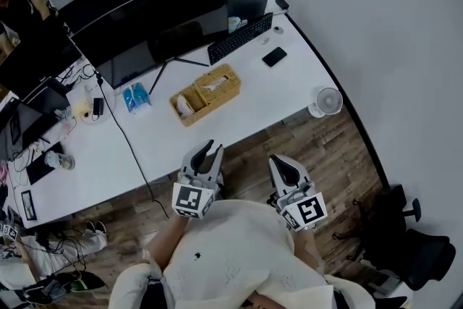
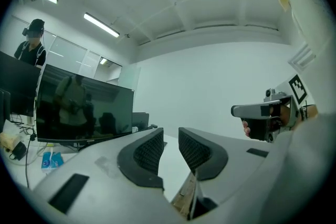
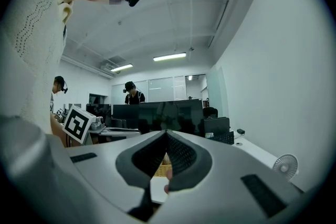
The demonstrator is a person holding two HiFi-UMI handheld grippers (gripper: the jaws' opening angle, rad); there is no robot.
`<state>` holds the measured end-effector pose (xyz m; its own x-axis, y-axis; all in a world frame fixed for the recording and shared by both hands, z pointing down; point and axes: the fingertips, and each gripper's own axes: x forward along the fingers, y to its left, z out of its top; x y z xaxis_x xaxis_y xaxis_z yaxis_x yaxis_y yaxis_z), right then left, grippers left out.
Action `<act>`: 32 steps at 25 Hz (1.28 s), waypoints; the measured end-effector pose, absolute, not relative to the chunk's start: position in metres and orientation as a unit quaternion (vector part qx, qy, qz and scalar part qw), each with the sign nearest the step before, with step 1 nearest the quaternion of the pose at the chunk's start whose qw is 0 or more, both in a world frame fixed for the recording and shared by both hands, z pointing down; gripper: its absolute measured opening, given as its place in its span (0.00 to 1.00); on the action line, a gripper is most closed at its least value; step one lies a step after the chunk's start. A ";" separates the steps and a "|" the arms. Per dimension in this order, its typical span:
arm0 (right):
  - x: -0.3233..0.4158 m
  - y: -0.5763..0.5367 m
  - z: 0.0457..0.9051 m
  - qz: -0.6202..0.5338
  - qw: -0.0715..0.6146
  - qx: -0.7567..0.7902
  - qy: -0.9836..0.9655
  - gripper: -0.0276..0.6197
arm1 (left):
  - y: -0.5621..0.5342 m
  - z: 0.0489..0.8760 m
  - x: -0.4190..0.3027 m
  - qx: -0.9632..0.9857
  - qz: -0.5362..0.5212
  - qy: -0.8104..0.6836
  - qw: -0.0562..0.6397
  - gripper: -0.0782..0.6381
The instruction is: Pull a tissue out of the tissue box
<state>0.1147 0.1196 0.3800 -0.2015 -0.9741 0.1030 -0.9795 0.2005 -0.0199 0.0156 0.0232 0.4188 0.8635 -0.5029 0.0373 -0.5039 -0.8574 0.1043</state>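
Cool, even office light fills all three views, coming from ceiling tube lamps that burn out to white strips. Shadows are soft: only a faint one lies beneath the monitors on the white surface, and their dark screens mirror the room. Both gripper views are fisheye, bowed at the rim with black corners, and the near fingers look slightly soft. The head view is sharp but muted.

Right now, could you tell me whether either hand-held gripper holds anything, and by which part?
Nothing is held: the left hand-held gripper is open, the right hand-held gripper shut, both empty.
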 end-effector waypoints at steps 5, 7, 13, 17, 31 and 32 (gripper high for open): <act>0.118 0.071 0.375 0.028 0.041 0.634 -0.772 0.04 | -0.022 0.416 0.024 0.967 0.000 -0.251 0.049 0.23; 0.119 0.054 0.375 0.026 0.043 0.634 -0.771 0.04 | -0.039 0.416 0.027 0.967 0.000 -0.250 0.049 0.23; 0.119 0.023 0.375 0.027 0.045 0.637 -0.769 0.04 | -0.074 0.417 0.027 0.966 -0.006 -0.252 0.056 0.23; 0.121 0.014 0.379 0.031 0.047 0.636 -0.769 0.04 | -0.085 0.423 0.025 0.965 -0.005 -0.254 0.062 0.23; 0.128 -0.024 0.394 0.052 0.062 0.593 -0.801 0.04 | -0.111 0.441 0.015 0.948 0.005 -0.310 0.079 0.23; 0.128 -0.030 0.395 0.052 0.064 0.585 -0.807 0.04 | -0.115 0.442 0.016 0.945 0.005 -0.316 0.081 0.23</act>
